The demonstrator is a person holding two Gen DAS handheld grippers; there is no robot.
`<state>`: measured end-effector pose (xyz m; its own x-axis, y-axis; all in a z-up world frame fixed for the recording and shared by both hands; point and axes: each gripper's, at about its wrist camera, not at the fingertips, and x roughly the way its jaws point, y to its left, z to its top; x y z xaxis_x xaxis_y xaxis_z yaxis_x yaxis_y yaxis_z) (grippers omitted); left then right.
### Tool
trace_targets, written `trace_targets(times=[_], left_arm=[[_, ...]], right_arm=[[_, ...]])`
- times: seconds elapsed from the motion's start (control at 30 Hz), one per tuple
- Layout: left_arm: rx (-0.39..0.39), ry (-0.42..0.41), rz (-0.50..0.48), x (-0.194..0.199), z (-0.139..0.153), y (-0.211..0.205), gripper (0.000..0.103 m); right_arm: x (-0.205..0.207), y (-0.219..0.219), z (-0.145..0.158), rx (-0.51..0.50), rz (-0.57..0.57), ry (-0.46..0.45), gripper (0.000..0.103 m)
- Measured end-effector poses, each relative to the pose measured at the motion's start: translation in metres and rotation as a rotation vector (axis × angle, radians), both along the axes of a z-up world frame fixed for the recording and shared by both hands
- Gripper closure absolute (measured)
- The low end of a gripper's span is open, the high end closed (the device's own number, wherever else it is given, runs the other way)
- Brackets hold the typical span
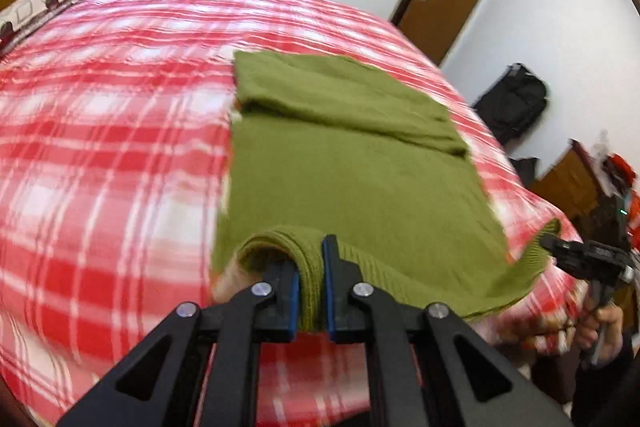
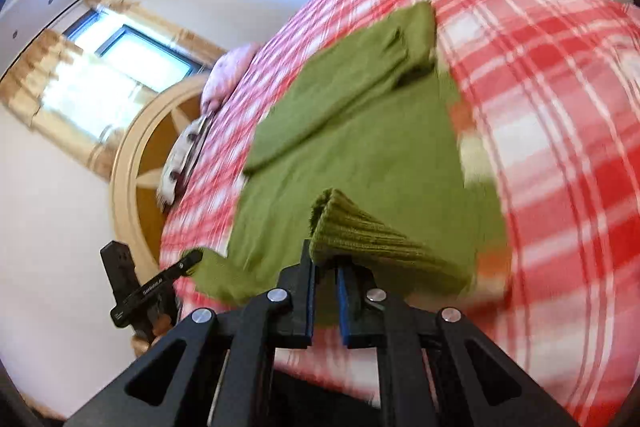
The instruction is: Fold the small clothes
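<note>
A: Red plaid bed (image 1: 100,147) carries the green sweater (image 1: 352,179); where does it lie?

B: Spread flat, long axis running away from both hands, sleeves folded across the far end. Left gripper (image 1: 310,267) pinches one near hem corner, right gripper (image 2: 326,263) pinches the other.

A: Next move?

B: Probably hem carried straight forward onto the far end; motion blur hides the edges.

green knit sweater (image 1: 352,163) | sleeves folded across top | flat on bed, near hem corners lifted
</note>
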<state>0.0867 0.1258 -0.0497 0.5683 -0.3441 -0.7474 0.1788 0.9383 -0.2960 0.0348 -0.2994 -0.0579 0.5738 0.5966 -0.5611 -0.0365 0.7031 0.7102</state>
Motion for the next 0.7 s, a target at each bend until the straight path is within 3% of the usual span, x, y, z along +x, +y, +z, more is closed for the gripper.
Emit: trace_targets(times=[0.13,0.27,0.33,0.4,0.43,0.47,0.5,0.6,0.7], left_arm=[[0.062,0.060,0.052,0.051,-0.018,-0.009,0.092],[0.169,0.100,0.059,0.077,-0.039,-0.019,0.083],[0.169,0.134,0.046,0.082,-0.041,-0.015,0.078],[0.121,0.161,0.016,0.083,-0.039,-0.006,0.067],[0.118,0.139,0.014,0.080,-0.034,0.002,0.060],[0.144,0.101,0.028,0.078,-0.027,0.006,0.042],[0.176,0.061,0.045,0.075,-0.021,0.010,0.026],[0.263,-0.087,0.077,0.061,0.001,0.025,0.017],[0.300,-0.165,0.034,0.053,0.007,0.028,0.017]], right_arm=[[0.043,-0.010,-0.022,0.023,-0.049,0.008,0.094],[0.062,-0.016,-0.044,0.035,-0.076,0.069,0.090],[0.064,-0.019,-0.049,0.068,-0.072,0.082,0.084],[0.062,-0.023,-0.045,0.114,-0.048,0.050,0.061],[0.060,-0.025,-0.041,0.128,-0.043,0.024,0.054],[0.056,-0.028,-0.033,0.144,-0.043,-0.013,0.042],[0.051,-0.031,-0.025,0.164,-0.046,-0.048,0.037],[0.036,-0.040,-0.003,0.167,-0.063,-0.139,0.037],[0.026,-0.033,0.013,-0.060,-0.081,-0.182,0.037]])
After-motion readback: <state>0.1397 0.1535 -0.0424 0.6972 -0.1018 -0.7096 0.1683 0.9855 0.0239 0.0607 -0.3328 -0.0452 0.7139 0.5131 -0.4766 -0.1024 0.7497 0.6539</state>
